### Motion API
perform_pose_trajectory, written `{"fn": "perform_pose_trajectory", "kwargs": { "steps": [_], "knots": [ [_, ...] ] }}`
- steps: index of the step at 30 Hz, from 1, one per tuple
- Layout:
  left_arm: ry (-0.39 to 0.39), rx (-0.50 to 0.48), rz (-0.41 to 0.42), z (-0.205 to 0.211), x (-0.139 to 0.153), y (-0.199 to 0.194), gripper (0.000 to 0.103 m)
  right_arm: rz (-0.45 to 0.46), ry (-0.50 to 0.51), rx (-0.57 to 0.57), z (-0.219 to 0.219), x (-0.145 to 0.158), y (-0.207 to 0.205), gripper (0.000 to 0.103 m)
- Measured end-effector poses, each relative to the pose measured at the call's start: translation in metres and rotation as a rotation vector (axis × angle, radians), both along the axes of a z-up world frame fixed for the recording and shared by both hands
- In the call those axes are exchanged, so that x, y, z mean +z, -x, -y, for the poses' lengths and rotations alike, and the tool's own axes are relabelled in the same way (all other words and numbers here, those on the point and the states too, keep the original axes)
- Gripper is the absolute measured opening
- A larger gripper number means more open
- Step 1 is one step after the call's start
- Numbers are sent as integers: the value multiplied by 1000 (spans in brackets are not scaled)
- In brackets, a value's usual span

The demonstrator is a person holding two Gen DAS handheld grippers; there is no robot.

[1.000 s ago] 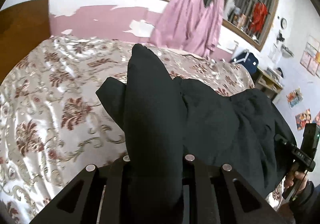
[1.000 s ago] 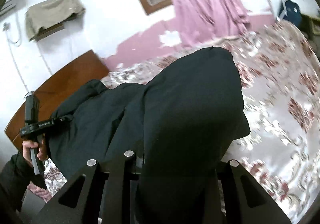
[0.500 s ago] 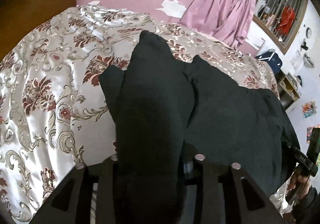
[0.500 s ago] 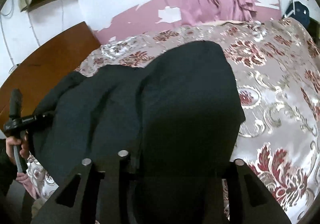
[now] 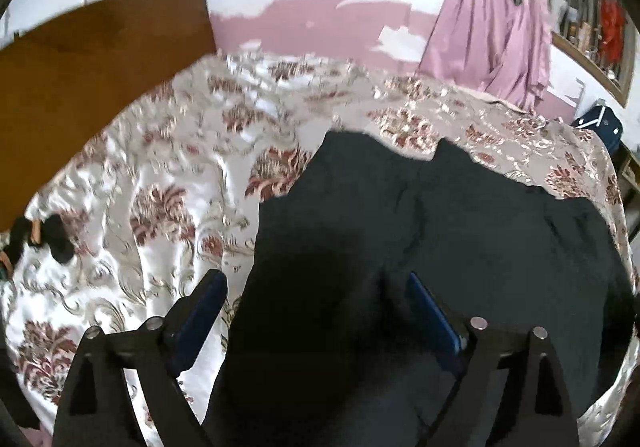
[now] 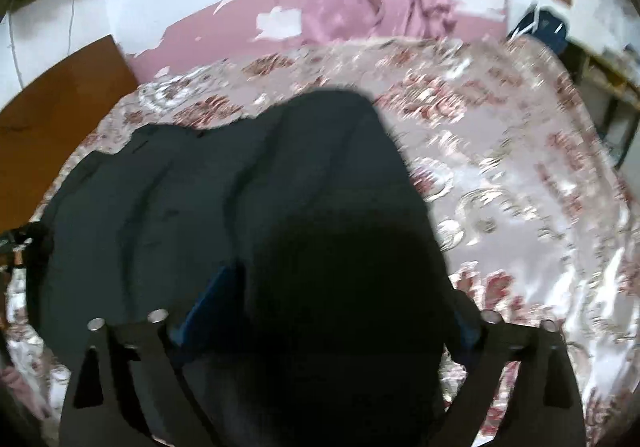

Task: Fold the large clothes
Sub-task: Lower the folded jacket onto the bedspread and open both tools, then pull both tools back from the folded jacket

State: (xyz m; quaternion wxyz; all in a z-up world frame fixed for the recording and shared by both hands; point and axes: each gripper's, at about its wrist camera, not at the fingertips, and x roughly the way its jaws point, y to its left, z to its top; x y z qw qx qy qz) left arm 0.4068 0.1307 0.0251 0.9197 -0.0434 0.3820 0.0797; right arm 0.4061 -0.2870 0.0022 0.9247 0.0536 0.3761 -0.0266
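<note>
Matt black cloth garment (image 5: 460,231), glossy bedspread (image 5: 168,175)

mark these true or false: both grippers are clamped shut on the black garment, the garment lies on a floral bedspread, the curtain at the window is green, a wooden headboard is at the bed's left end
1. Both grippers clamp the black garment: false. The left gripper and right gripper have just been opening; cloth lies between the spread jaws.
2. It lies on a floral bedspread: true.
3. The curtain is green: false, it is pink.
4. A wooden headboard stands at the left: true.
</note>
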Motion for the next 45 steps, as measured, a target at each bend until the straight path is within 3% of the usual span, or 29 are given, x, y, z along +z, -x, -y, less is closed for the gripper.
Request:
{"fn": "perform_pose_trajectory", "kwargs": {
  "steps": [3,13,27,36,45],
  "knots": [
    [-10,-27,47,12,13,14,92,64,50,-11,-3,16,13,100],
    [-19,-97,204,43,50,73,96,238,18,30,-23,67,61,101],
    [-56,-167,425,72,82,178,103,428,47,105,-66,101,153,101],
    [-52,-198,503,79,81,236,103,518,71,142,-85,108,215,101],
    [-17,-170,503,68,69,274,103,571,69,155,-100,109,262,101]
  ]
}}
